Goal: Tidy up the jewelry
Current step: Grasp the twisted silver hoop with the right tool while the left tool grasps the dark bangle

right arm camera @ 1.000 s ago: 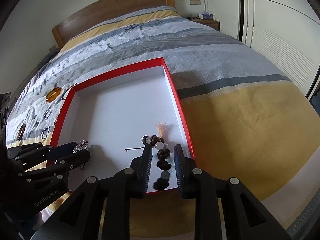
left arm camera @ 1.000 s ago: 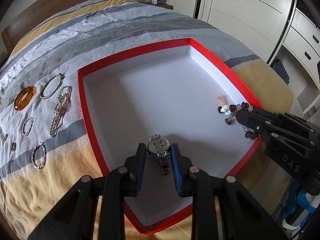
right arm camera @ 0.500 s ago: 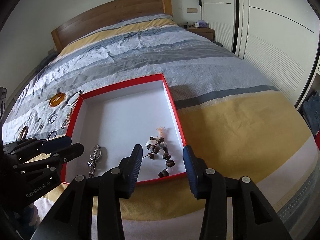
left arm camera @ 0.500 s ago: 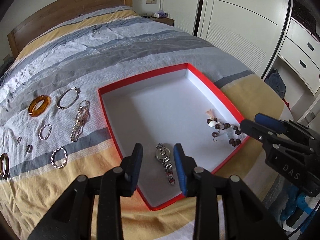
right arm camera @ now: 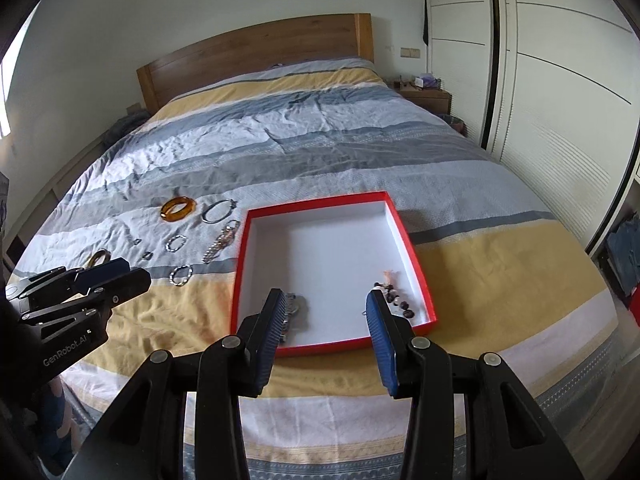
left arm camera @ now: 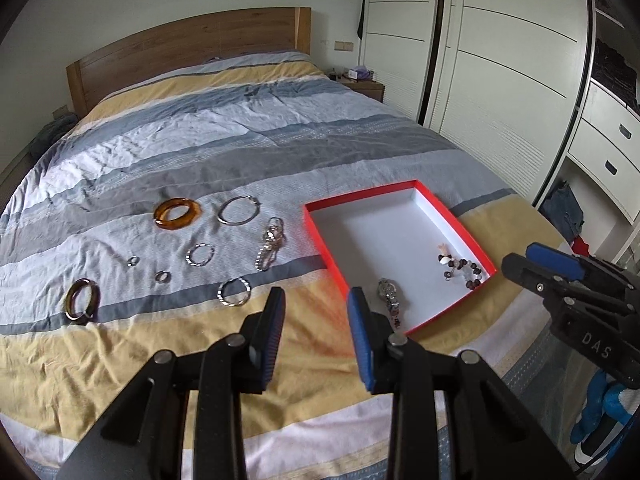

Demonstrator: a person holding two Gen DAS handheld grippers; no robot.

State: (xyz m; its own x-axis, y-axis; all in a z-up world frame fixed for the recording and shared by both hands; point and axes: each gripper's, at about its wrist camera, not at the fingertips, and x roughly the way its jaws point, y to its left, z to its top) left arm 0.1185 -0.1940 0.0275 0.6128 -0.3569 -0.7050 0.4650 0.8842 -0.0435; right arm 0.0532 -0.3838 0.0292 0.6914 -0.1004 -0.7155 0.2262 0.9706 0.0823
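We hold our left gripper (left arm camera: 316,312) and right gripper (right arm camera: 326,312) parted and empty above the bed (left arm camera: 280,140), with the wristwatch (left arm camera: 390,298) and beaded bracelet (left arm camera: 460,266) lying in the red box (left arm camera: 452,216).

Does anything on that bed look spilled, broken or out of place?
Nothing looks spilled or broken. A watch and a beaded bracelet lie flat inside the red box, while the rings and bangles, like the amber bangle, lie spread neatly on the bedspread beside it.
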